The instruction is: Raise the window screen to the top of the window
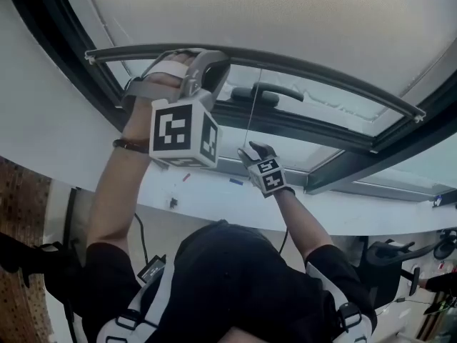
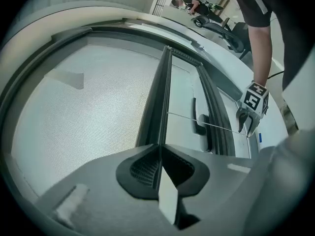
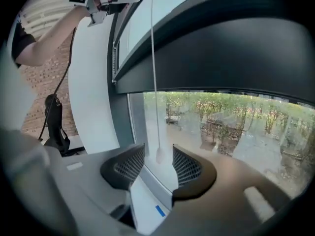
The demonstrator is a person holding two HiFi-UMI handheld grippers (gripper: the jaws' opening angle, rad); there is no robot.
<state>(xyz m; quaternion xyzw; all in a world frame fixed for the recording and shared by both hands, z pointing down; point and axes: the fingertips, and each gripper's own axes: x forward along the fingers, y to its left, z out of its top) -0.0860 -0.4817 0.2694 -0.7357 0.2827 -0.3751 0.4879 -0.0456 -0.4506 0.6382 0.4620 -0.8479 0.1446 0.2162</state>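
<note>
Clamping bottom bar (image 2: 158,107) of window screen (image 2: 88,107): left gripper (image 2: 160,154), jaws shut on bar's thin edge. Right gripper (image 3: 157,163) lower, jaws apart, pull cord (image 3: 153,82) end between pads, ungripped. Farther: wide mesh above bar, bare glass (image 3: 236,127) below. Judgement: partly raised, much travel left.

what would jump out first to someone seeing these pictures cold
The left tongs, held up high, are clamped on the dark bottom bar of the pale mesh window screen. Lower down, the right tongs stand open with the thin pull cord hanging between them, not gripped, and greenery showing outside behind it.
</note>
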